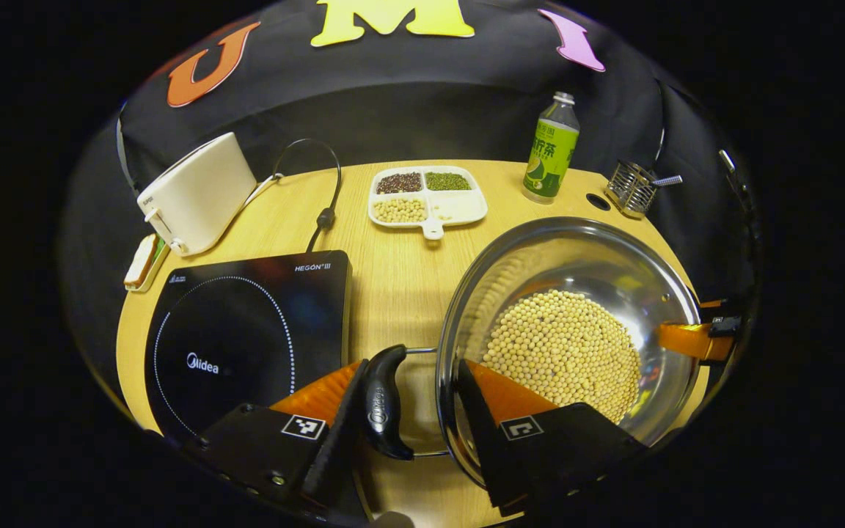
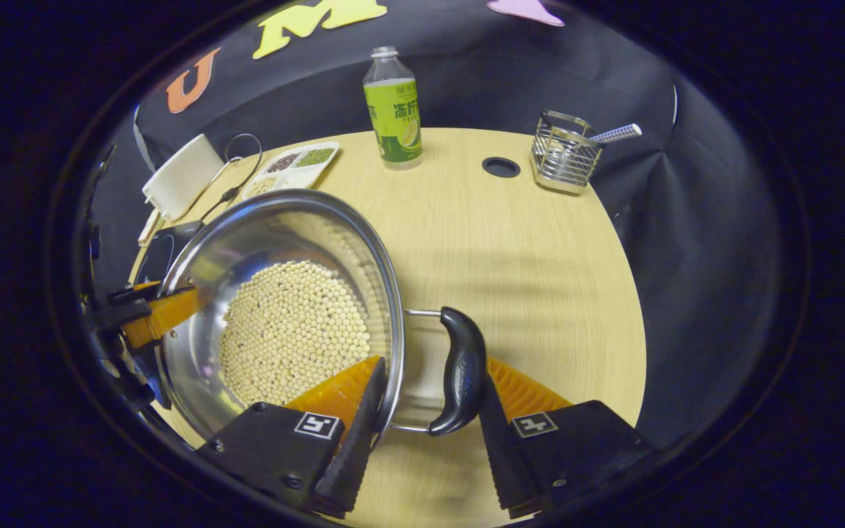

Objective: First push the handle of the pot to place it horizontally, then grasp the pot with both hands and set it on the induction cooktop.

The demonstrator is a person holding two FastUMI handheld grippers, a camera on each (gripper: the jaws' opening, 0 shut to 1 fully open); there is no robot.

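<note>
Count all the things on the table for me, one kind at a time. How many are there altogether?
Pot: 1
Cooktop: 1
Toaster: 1
Divided tray: 1
Bottle: 1
Wire basket: 1
Small thing by the toaster, too unclear to name: 1
Total: 7

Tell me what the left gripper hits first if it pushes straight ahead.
Probably nothing soon: the left gripper already straddles the pot's handle. Beyond lies bare table, then the divided tray. Depth is uncertain.
</note>
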